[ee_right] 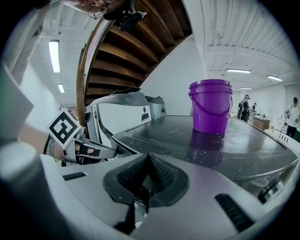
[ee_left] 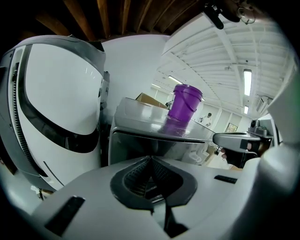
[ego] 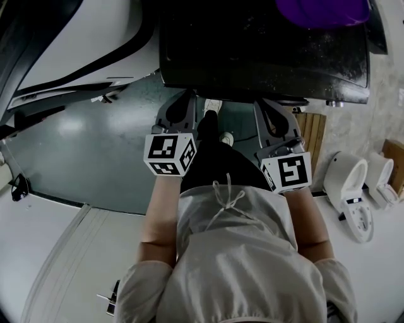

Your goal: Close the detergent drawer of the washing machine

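Note:
The dark grey washing machine (ego: 265, 50) stands straight ahead of me, with a purple bucket (ego: 322, 11) on its top. I cannot make out a detergent drawer in any view. My left gripper (ego: 182, 99) and right gripper (ego: 273, 108) hang side by side just short of the machine's front edge, touching nothing. In the left gripper view the gripper (ee_left: 151, 161) has its jaws together and empty, facing the machine's front (ee_left: 140, 143) below the bucket (ee_left: 185, 101). In the right gripper view the gripper (ee_right: 149, 158) is also shut and empty, level with the speckled machine top (ee_right: 201, 140) and the bucket (ee_right: 211, 105).
A white appliance (ego: 69, 44) with a curved open door stands to the left. White toilet-like fixtures (ego: 347, 183) and a wooden slatted piece (ego: 314, 135) sit at the right. The floor (ego: 95, 151) is grey-green. My feet (ego: 214, 107) are between the grippers.

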The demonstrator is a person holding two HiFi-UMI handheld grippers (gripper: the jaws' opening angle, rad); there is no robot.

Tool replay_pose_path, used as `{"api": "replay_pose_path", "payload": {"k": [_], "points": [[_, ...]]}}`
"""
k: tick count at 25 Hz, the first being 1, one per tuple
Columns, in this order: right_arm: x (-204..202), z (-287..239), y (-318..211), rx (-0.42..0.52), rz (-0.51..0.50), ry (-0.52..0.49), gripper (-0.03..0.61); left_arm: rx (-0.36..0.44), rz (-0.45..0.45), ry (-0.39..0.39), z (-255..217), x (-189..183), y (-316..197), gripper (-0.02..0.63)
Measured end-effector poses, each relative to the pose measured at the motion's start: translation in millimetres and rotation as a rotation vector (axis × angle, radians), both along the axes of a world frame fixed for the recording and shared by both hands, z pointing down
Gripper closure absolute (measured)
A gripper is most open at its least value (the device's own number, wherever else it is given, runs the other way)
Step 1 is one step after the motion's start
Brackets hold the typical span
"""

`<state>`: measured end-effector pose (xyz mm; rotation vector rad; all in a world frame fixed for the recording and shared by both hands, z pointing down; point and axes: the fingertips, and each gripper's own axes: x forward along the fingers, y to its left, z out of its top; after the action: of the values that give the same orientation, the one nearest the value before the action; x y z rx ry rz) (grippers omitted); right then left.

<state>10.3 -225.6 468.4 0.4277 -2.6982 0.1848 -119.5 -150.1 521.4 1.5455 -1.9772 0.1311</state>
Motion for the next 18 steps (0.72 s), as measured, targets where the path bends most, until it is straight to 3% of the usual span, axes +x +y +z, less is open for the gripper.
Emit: {"api": "replay_pose_path", "payload": {"k": [11, 18], "points": [[-6.8, 2.4, 0.3, -0.004, -0.003, 0.012, 0.574, 0.017, -0.011, -0.027, -0.4, -2.8, -3.0, 0.595], [-8.3, 2.1, 2.7, 0.011, -0.013, 0.019, 0.574, 0.043, -0.009, 0.002, 1.1, -4.4, -5.5, 0.595]]}}
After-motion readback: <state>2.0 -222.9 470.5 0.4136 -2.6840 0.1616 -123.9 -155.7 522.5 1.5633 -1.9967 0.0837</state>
